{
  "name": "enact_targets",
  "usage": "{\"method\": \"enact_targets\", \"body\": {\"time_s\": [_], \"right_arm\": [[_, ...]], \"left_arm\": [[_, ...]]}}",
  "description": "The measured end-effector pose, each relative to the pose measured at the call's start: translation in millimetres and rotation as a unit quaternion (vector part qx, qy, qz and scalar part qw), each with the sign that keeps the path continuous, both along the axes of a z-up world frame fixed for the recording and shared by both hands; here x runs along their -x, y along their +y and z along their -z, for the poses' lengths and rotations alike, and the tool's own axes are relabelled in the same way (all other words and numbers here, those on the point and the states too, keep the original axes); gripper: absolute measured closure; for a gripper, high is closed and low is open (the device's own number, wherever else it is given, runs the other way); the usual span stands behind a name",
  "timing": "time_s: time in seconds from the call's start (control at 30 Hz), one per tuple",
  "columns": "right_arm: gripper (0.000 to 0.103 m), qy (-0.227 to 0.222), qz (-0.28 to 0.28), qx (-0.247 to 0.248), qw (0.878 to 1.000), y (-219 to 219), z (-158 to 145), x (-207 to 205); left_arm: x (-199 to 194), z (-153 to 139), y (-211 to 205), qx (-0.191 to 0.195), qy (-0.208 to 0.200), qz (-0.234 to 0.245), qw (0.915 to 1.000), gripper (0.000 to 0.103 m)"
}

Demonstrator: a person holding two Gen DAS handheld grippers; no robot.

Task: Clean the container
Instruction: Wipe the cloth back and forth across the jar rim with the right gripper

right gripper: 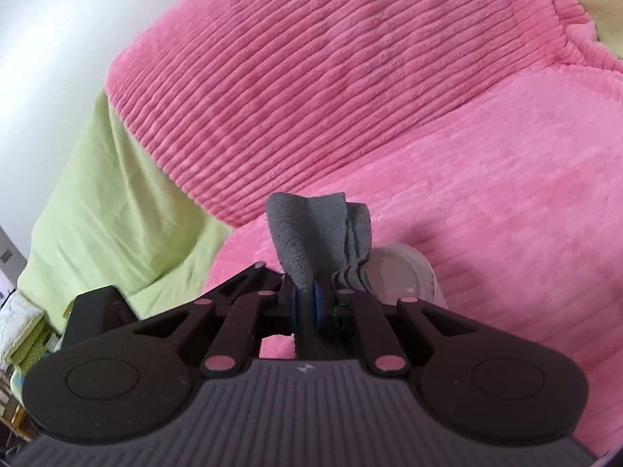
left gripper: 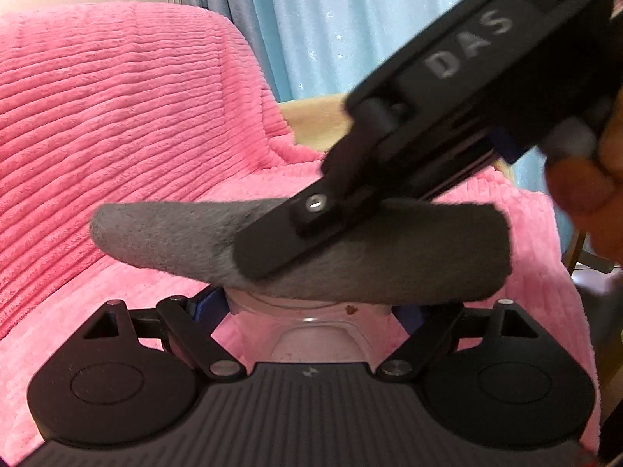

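Observation:
A clear plastic container [left gripper: 311, 330] sits between the blue pads of my left gripper [left gripper: 311, 307], which is shut on it; a small brown spot shows near its rim. My right gripper [right gripper: 307, 303] is shut on a folded grey cloth [right gripper: 311, 233]. In the left wrist view the right gripper [left gripper: 280, 237] comes in from the upper right and presses the grey cloth [left gripper: 175, 237] across the container's top, hiding the opening. In the right wrist view the container [right gripper: 401, 272] shows just right of the cloth.
A pink ribbed plush blanket [left gripper: 117, 116] covers the seat and backrest behind everything; it also fills the right wrist view [right gripper: 350, 78]. A green sheet [right gripper: 101, 214] lies at the left. Blue curtains [left gripper: 331, 19] hang behind. A hand [left gripper: 584, 186] holds the right gripper.

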State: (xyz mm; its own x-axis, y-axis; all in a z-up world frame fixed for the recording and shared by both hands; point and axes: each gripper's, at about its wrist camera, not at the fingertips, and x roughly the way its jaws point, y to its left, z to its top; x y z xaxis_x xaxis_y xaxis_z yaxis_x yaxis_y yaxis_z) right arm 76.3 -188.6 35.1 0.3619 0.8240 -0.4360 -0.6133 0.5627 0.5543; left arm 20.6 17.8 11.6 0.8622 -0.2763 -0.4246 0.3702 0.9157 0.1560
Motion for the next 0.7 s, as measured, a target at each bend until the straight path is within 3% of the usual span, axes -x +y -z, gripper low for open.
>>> {"method": "enact_targets", "body": {"time_s": [0.13, 0.27, 0.33, 0.57, 0.7], "right_arm": [[0.097, -0.041, 0.024, 0.062, 0.997, -3.1, -12.8, 7.0], [0.097, -0.049, 0.073, 0.070, 0.994, -3.0, -10.6, -2.0], [0.096, -0.039, 0.084, 0.051, 0.994, -1.0, -6.9, -11.8], [0.096, -0.013, 0.012, 0.003, 1.000, 0.3, 1.6, -6.1], [0.096, -0.012, 0.011, 0.016, 1.000, -12.6, -0.1, 5.3]], "left_arm": [[2.2, 0.8, -3.5, -0.003, -0.001, -0.003, 1.0000, 0.018], [3.5, 1.2, -5.6, -0.005, -0.001, -0.008, 1.0000, 0.017], [2.9, 1.1, -5.1, -0.003, -0.001, -0.012, 0.9999, 0.017], [3.8, 0.6, -1.9, 0.004, 0.001, -0.007, 1.0000, 0.017], [4.6, 0.2, -1.4, 0.005, 0.002, -0.005, 1.0000, 0.017]]}}
